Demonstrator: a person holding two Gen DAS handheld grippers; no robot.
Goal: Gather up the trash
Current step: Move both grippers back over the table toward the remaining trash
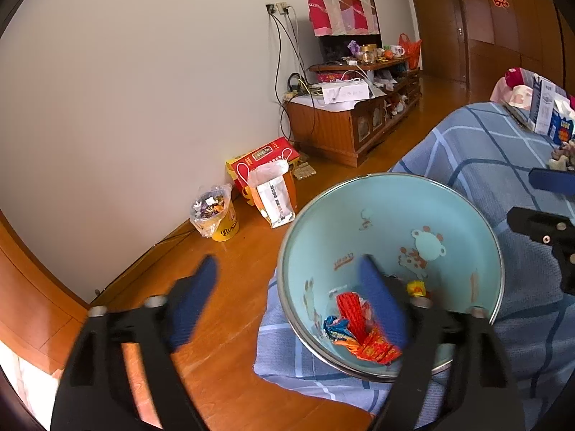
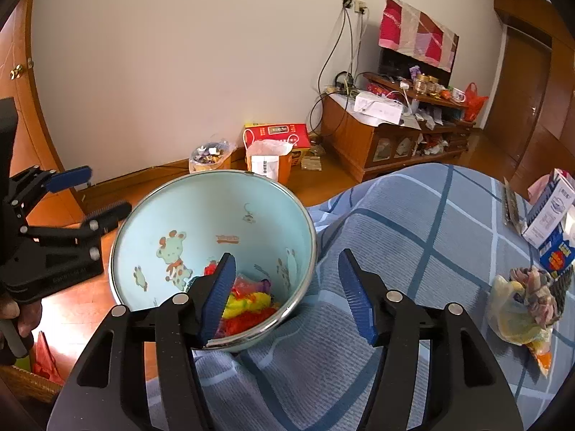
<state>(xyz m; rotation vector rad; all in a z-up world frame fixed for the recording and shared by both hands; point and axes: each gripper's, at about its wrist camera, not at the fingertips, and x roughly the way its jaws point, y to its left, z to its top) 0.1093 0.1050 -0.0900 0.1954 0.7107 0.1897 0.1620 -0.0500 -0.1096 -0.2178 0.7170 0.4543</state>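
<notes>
My left gripper (image 1: pixel 287 280) is wide open, nothing clamped. Its two blue pads straddle the near-left rim of the light blue bowl (image 1: pixel 391 215): one finger hangs outside over the wood floor (image 1: pixel 222 287), the other dips inside the bowl just above the wrappers. Can't tell if that inner pad touches anything.

My right gripper (image 2: pixel 287 287) is open too, jaws apart, w/ the bowl's right rim between them: left pad inside the bowl over the trash, right pad outside over the blue plaid cloth (image 2: pixel 413 222). Neither pad presses on the rim.

The bowl sits at the edge of the cloth-covered surface, tilted toward me, cartoon animals printed on the inside. The trash, crumpled candy wrappers (image 1: pixel 359 334) in red, orange, blue & yellow, lies at the bottom of it. More trash is still out on the cloth to the right: a crumpled plastic bag (image 2: pixel 521 309) w/ scraps, near some cartons (image 2: pixel 553 215).

Further out on the floor by the wall: a yellow bin (image 1: pixel 215 215) lined w/ plastic & full of wrappers, a red box (image 1: pixel 266 160), a white paper bag (image 1: pixel 276 197). Beyond that a wood TV cabinet (image 1: pixel 345 125) piled w/ clutter, cables running up to a wall socket.
</notes>
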